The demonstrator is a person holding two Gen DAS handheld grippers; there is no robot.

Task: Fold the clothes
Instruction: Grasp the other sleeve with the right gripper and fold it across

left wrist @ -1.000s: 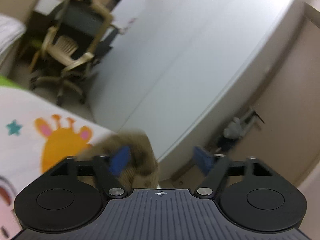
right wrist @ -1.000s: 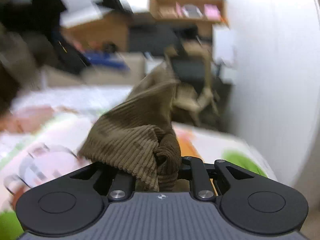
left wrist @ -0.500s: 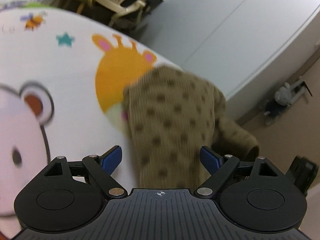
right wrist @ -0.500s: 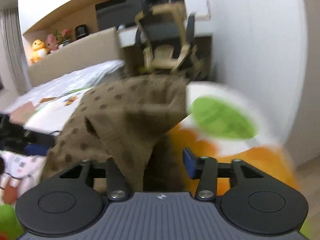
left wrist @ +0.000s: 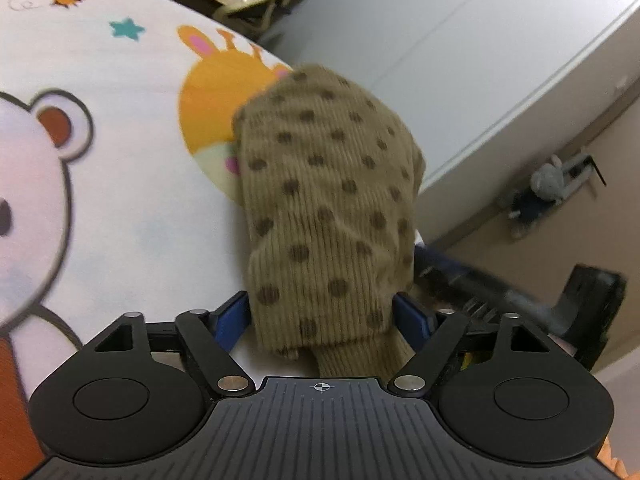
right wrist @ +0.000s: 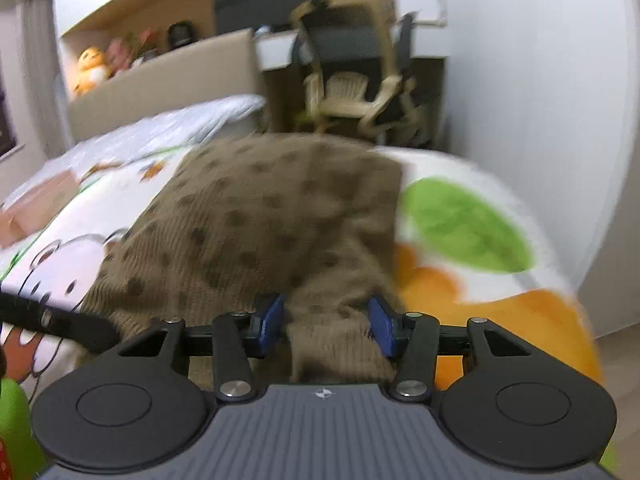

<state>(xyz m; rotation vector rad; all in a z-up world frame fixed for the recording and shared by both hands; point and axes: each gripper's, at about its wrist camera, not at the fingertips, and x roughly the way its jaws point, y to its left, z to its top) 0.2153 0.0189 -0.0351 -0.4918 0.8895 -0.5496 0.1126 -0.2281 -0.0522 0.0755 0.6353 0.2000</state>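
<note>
A brown corduroy garment with dark dots (left wrist: 332,208) lies on a bed sheet printed with cartoon animals (left wrist: 120,184), near the bed's edge. My left gripper (left wrist: 324,320) is open, its blue pads on either side of the garment's near end. In the right wrist view the same garment (right wrist: 272,216) spreads over the sheet (right wrist: 460,220). My right gripper (right wrist: 326,320) is open, with a fold of the cloth lying between its blue pads. The other gripper shows as a dark shape at the left edge (right wrist: 48,320).
The bed's edge drops to the floor beside a white wardrobe (left wrist: 460,60). A grey soft toy (left wrist: 552,188) lies on the floor. A beige office chair (right wrist: 360,88) and a desk stand beyond the bed. Plush toys (right wrist: 92,68) sit on a shelf.
The right gripper held the bunched garment in the air, then lowered it onto the bed and opened. The left gripper came down over the garment's end; the garment now lies spread out.
</note>
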